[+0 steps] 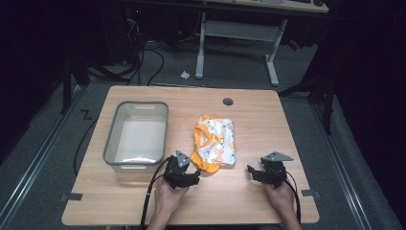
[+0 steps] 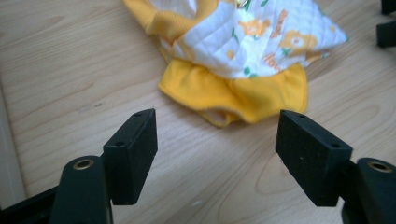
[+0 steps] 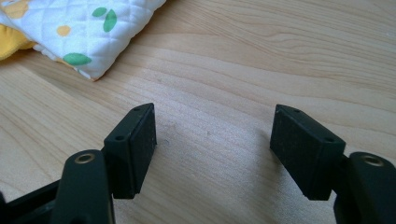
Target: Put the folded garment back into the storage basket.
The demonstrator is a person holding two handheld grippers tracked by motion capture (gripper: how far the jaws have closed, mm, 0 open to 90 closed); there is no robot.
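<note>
Left gripper (image 2: 217,149): fingers spread, empty; yellow-and-white garment (image 2: 243,60) just beyond the fingertips.
Right gripper (image 3: 212,149): fingers spread, garment off to their left.

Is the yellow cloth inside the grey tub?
No, the cloth lies on the table to the right of the tub, which holds nothing.

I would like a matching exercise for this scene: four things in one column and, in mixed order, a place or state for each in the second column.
1. bin
2. folded cloth
3. left gripper
4. round hole

A. yellow and white, middle of table
B. open, beside the cloth's yellow edge
C. grey, empty, on the left
D. far edge of table

Pairs: 1-C, 2-A, 3-B, 4-D
</note>
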